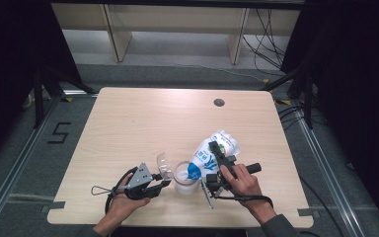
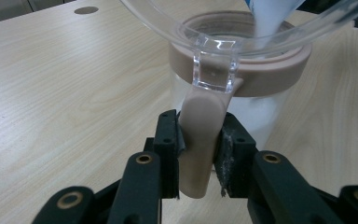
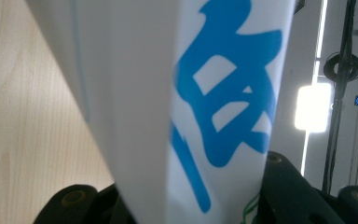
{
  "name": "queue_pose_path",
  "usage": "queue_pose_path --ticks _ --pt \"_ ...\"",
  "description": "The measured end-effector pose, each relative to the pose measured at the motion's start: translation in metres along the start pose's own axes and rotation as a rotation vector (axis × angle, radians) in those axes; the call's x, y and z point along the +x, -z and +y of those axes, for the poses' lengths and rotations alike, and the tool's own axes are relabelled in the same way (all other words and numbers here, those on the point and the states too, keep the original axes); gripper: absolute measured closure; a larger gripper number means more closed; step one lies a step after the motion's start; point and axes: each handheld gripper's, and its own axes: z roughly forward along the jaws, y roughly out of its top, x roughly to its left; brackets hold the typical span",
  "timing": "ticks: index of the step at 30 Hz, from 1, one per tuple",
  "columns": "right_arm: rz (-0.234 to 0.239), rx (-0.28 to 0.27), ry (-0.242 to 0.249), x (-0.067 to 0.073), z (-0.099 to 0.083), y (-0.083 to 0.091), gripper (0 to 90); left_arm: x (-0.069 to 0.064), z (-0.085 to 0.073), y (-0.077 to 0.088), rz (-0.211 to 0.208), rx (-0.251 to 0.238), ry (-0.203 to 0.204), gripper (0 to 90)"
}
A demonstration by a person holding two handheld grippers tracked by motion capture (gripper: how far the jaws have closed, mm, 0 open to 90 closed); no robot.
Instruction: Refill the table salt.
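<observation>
**Two hand-held grippers, jar and bag near the table's front edge**

Left hand-held gripper point(image 2: 199, 154): jaws closed on the pinkish-beige handle point(image 2: 199, 140) of a clear jar point(image 1: 185, 178); both black pads press the handle's sides. Seen from above, this hand-held gripper point(image 1: 164, 183) lies low over the table point(image 1: 128, 123), just left of the jar, held in the person's left hand point(image 1: 123, 200).

Jar: stands upright on the table near the front edge, about midway along it. Pinkish-beige collar point(image 2: 279, 74) round the mouth; clear hinged lid point(image 1: 163, 164) swung open, standing to the jar's left. White contents visible inside.

Right hand-held gripper point(image 1: 216, 165): jaws closed on a white bag point(image 1: 212, 153) with blue printed characters, the bag pinched between them. Held in the person's right hand point(image 1: 244, 182), just right of the jar.

Bag: tilted, lower end with blue corner at the jar's mouth, upper end raised toward the table's back right. In the left gripper view a white stream point(image 2: 270, 23) descends into the jar. In the right gripper view the bag point(image 3: 191, 102) stands close, with blurred blue print.

Table: light wood grain, round cable hole point(image 1: 219, 102) near the back edge, right of centre.
</observation>
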Motion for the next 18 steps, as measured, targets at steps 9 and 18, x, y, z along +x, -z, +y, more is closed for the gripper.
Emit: queue_pose_path --ticks 9,18 --pt "-0.007 -0.014 0.032 -0.0025 -0.0001 -0.0019 73.4 -0.0001 0.0 -0.0001 0.0 0.0 0.0 71.7" --pt "-0.01 -0.006 0.002 0.0003 0.0002 -0.0064 73.5 0.0001 -0.0001 0.0001 0.0 0.0 -0.001 71.7"
